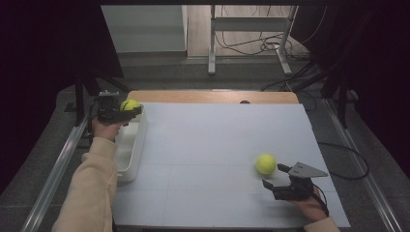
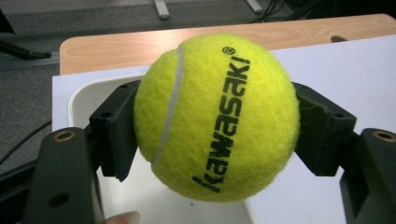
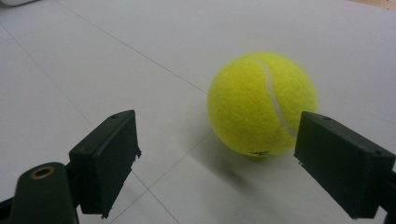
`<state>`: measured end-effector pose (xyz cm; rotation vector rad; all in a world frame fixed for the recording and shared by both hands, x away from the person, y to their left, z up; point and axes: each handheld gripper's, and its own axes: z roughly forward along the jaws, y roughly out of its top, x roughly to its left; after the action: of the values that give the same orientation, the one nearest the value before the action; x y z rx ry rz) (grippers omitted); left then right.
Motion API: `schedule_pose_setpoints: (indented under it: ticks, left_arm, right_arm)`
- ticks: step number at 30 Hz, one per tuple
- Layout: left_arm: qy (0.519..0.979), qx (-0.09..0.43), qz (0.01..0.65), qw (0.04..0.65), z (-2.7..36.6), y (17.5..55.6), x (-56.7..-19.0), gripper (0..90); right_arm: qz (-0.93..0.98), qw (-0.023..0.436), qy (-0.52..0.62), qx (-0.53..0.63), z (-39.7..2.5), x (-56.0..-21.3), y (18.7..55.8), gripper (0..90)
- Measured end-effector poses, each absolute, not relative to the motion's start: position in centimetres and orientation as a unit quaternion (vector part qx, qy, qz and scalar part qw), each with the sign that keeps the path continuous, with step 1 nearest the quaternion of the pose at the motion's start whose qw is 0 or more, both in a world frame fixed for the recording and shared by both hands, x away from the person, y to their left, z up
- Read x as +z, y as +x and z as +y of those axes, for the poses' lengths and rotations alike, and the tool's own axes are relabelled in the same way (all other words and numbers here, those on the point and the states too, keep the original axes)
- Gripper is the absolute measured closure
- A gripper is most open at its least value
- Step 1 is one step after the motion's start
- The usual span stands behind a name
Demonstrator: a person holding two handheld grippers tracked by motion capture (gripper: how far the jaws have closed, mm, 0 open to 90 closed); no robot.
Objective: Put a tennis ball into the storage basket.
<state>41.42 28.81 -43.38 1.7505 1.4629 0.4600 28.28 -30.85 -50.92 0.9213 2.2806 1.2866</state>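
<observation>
While one ball hangs over the bin, the other lies near the table's right edge.
Left gripper (image 1: 126, 112), on an outstretched sleeved forearm, clamps a Kawasaki tennis ball (image 2: 217, 116) above the far end of the white bin (image 1: 129, 153) at the left edge. Right gripper (image 1: 274, 175), held low, points its spread jaws at the second ball (image 3: 261, 103), resting just beyond them.

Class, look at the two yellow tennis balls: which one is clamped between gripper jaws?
The yellow felt tennis ball over the white plastic bin, clamped by the left gripper. The other ball lies free before the open right gripper.
</observation>
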Motion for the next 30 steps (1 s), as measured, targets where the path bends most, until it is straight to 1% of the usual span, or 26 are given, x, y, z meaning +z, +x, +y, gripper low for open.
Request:
schedule_pose_setpoints:
  ticks: [16,30]
  left_arm:
    - [0.701,0.175,0.594,0.354,29.3,42.4,-44.8,26.3]
    - [0.703,0.176,0.595,0.348,29.2,42.4,-44.8,26.2]
  right_arm:
    - [0.809,0.181,0.326,0.455,-30.8,-50.9,28.3,14.1]
    - [0.809,0.181,0.326,0.455,-30.8,-50.9,28.3,14.0]
